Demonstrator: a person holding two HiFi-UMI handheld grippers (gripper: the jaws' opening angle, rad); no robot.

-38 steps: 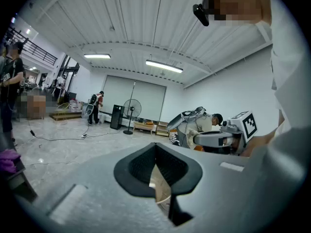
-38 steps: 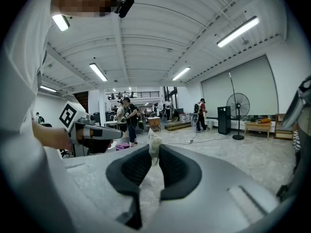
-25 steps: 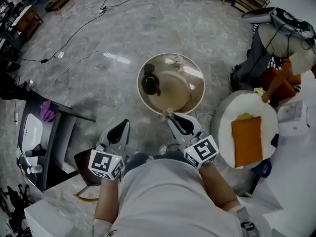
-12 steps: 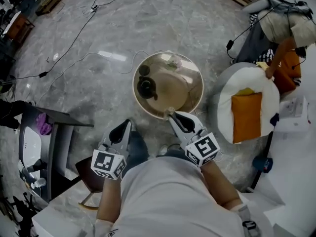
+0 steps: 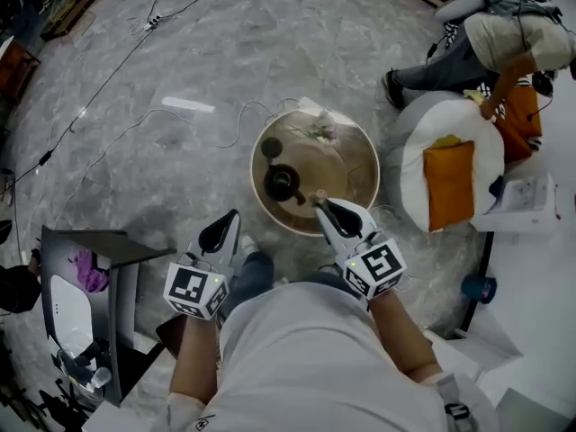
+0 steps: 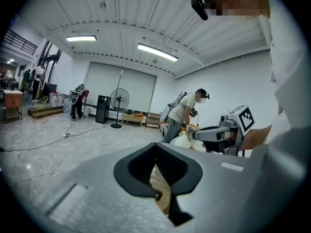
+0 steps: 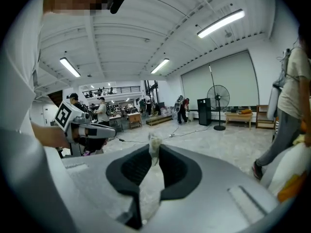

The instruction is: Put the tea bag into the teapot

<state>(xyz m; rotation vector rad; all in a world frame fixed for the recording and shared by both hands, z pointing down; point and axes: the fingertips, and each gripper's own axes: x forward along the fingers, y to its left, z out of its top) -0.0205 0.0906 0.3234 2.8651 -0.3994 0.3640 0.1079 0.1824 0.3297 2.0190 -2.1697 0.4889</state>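
Tea bag [image 7: 154,142] pinched in the right gripper [image 7: 154,152] (a speck in head view); left gripper [image 6: 156,147] closed, seemingly empty

No legible text or numbers

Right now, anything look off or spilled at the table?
Nothing stands out. The teapot sits upright on the round table, no spill visible; the right tool pinches the tea bag near the table's edge.
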